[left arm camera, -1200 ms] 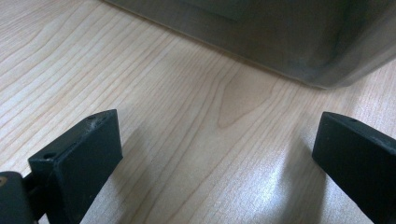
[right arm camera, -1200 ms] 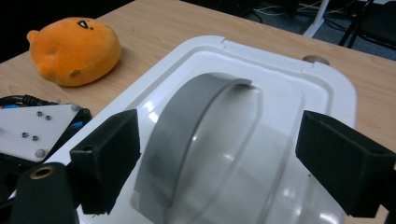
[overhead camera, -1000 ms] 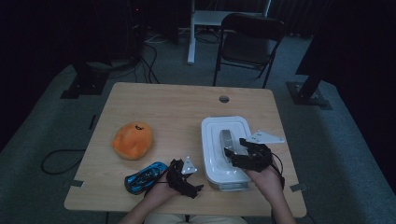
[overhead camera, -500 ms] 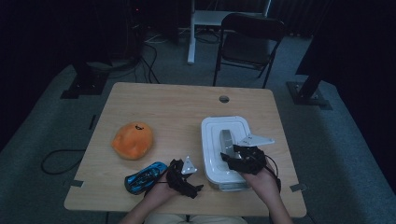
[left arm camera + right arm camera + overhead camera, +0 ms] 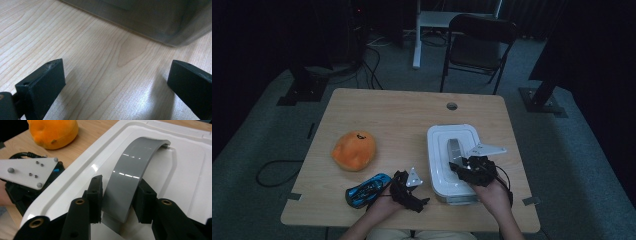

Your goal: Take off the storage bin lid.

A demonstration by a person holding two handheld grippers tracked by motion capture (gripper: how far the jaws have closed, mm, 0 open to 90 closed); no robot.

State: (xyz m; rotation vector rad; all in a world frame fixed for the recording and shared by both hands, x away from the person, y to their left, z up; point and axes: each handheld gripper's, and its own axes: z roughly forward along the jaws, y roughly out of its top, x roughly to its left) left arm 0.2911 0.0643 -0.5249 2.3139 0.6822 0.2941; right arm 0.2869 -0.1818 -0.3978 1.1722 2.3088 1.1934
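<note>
**Right fingers closed in on the bin handle**

Dim room, dark floor, folding chair (image 5: 479,37) behind the wooden counter (image 5: 397,117). On it sat a white lidded bin (image 5: 439,150) at the right, with an orange plush (image 5: 354,150) and a blue toy car (image 5: 366,188) to its left. The right gripper (image 5: 120,195) had just been closing, and its fingers (image 5: 96,195) were pinching the grey arched handle (image 5: 135,170) on the bin's lid, so I'd guess a lift was next. The left gripper (image 5: 408,189) sat beside the bin's near corner, fingers (image 5: 40,85) spread over bare wood with nothing between them. Hard to tell if the lid was latched; the bin's sides and contents were hidden.
</note>
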